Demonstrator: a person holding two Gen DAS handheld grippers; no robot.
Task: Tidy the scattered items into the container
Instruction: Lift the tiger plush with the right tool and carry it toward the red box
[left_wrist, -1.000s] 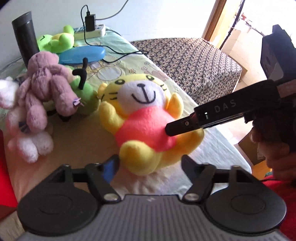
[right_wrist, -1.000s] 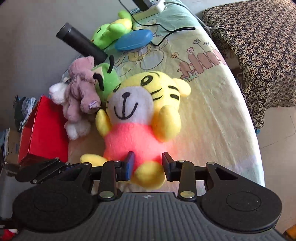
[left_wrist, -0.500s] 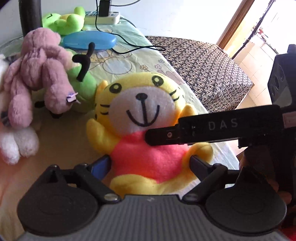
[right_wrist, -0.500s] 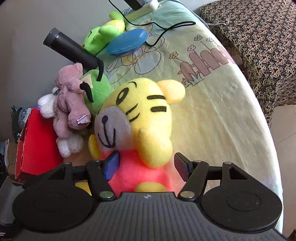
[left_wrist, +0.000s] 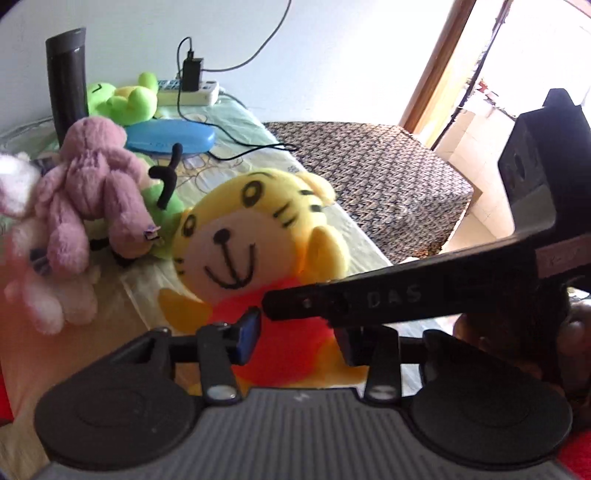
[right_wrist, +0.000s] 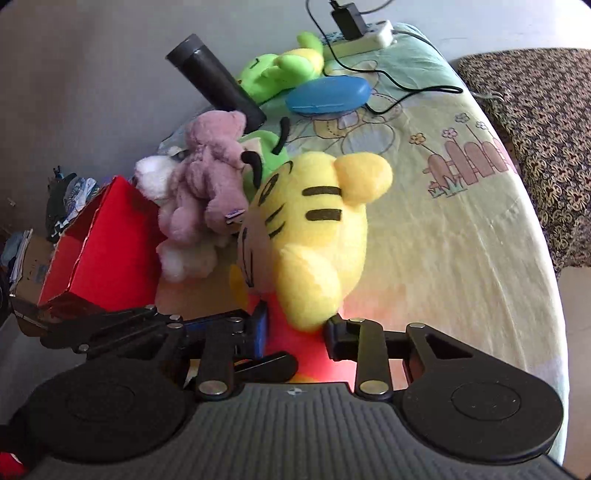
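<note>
Yellow tiger plush (left_wrist: 255, 236), red-shirted, upright

One readable marking

"DAS" stands in pale raised letters on the black arm of the right gripper (left_wrist: 395, 295); nothing else is legible.

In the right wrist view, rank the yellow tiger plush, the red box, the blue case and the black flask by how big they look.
1. yellow tiger plush, nearest the camera
2. red box
3. black flask and blue case: look alike, unranked
</note>
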